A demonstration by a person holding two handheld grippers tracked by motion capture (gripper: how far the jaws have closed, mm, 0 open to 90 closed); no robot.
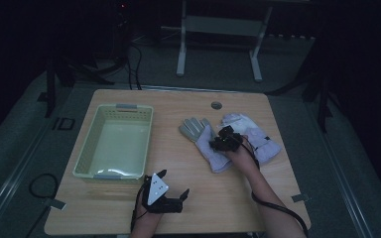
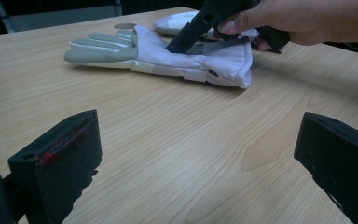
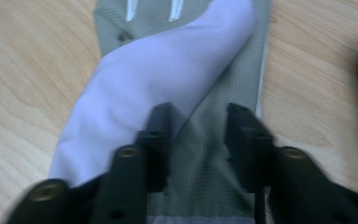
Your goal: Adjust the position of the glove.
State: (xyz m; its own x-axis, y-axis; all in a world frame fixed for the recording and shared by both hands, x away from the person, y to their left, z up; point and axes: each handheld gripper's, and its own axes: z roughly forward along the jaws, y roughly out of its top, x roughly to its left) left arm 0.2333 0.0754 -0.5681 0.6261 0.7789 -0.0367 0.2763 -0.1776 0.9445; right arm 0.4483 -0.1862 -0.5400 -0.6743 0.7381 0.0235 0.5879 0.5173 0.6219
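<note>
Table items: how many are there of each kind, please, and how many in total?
Gloves: 2, one near the middle and one to its right.
Basket: 1, pale green.
Total: 3.

A pale basket (image 1: 113, 143) is set on the left of the wooden table (image 1: 218, 198), and two gloves (image 1: 204, 138) (image 1: 250, 133) are laid flat to the basket's right.
</note>
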